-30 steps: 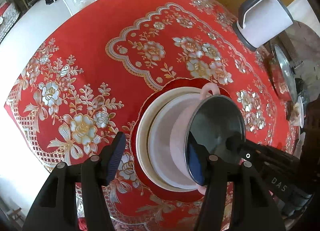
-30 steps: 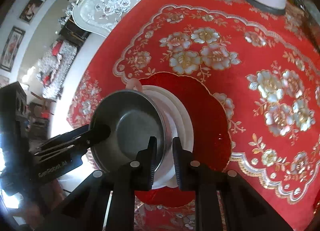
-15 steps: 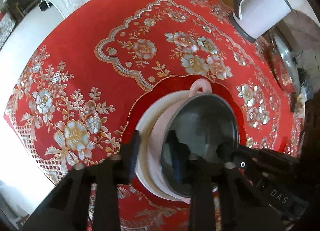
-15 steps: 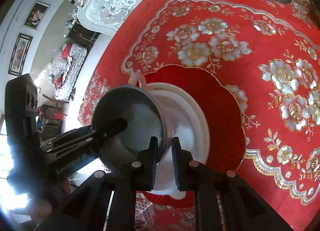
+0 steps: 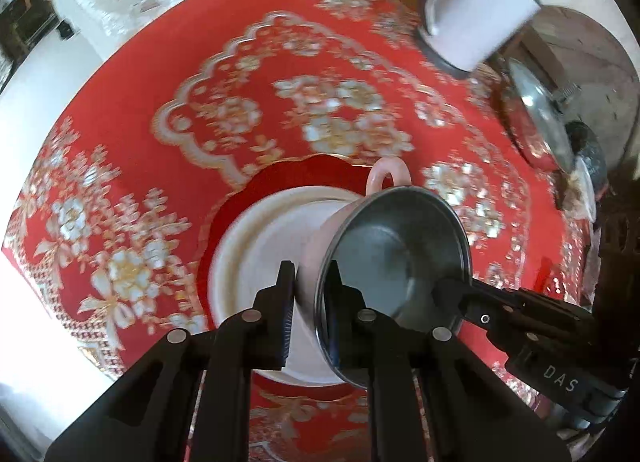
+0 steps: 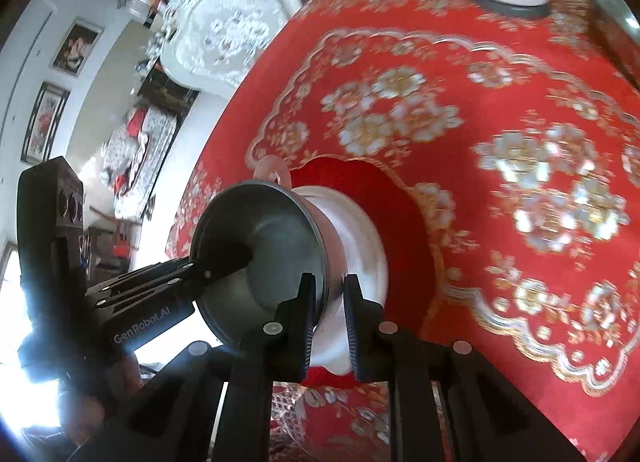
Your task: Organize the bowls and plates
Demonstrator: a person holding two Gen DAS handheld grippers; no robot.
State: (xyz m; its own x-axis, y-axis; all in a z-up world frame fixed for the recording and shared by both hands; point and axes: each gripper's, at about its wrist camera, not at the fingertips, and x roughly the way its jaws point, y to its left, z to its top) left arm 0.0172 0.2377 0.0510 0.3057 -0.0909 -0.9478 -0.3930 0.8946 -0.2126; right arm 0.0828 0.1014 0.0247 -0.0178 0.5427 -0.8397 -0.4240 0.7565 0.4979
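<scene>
Steel-lined pink bowl (image 5: pixel 384 258) held tilted over white plate (image 5: pixel 256 246), above red plate (image 5: pixel 280 181) on red floral cloth (image 5: pixel 120 101). Clamped at 7 o'clock of rim by left gripper (image 5: pixel 310 302), one finger outside on pink wall, one inside on steel. Clamped also by right gripper (image 6: pixel 326 314) at rim's 5 o'clock in right view, fingers either side of wall. In left view, right gripper's finger reached in from 4 o'clock. Pink loop handle (image 5: pixel 386 177) stood at 12 o'clock. White jug (image 5: pixel 476 9) sat at 1 o'clock, well apart; glass lid (image 5: pixel 536 101) near 2 o'clock. Background blurred.
</scene>
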